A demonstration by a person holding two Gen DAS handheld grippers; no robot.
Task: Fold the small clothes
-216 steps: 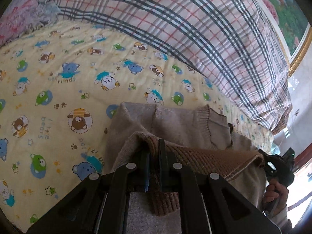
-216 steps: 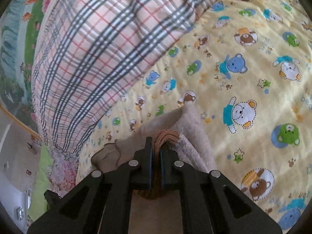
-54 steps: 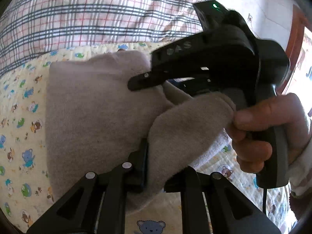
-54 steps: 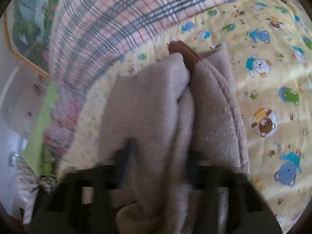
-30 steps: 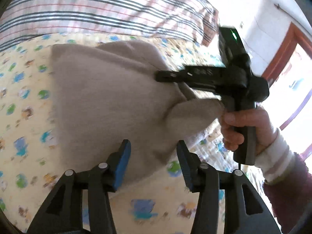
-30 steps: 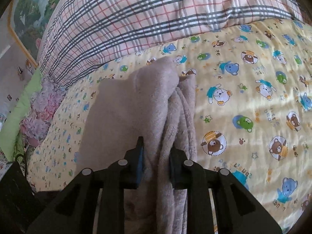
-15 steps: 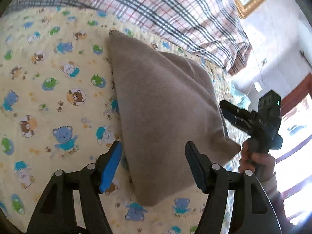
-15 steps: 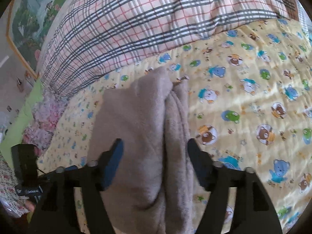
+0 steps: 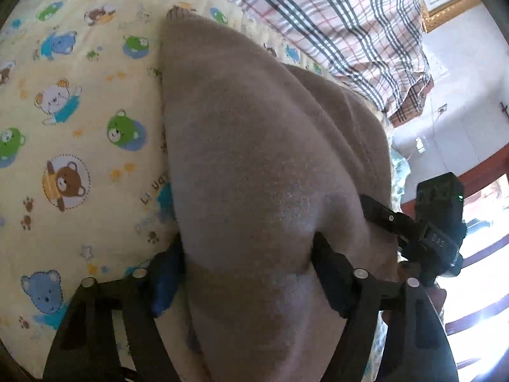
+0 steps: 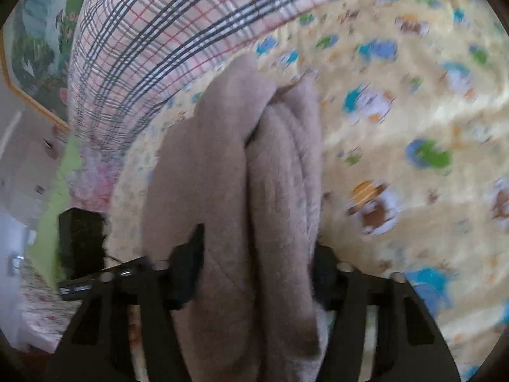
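A beige knitted sweater (image 9: 254, 143), folded into a thick bundle, lies on a yellow bear-print bedsheet (image 9: 79, 111). My left gripper (image 9: 246, 254) straddles its near end. The cloth fills the whole gap, both pads press into its sides, and the jaws are closing. In the right wrist view the sweater (image 10: 229, 159) shows its stacked folds edge-on. My right gripper (image 10: 257, 254) spans that stack, its jaws closing with the fingers against the cloth on both sides. The right tool's black body (image 9: 439, 216) shows at the sweater's far side, held by a hand (image 9: 439, 296).
A pink and grey plaid quilt (image 9: 334, 16) is heaped along the back of the bed, also seen as the plaid quilt (image 10: 159, 31). A framed picture (image 10: 38, 47) hangs on the wall. The bed's edge and a wooden door frame (image 9: 483, 172) lie to the right.
Half a second ago both grippers hovered wide open over the folded sweater. Both have since come down around the bundle, and their jaws have narrowed onto it.
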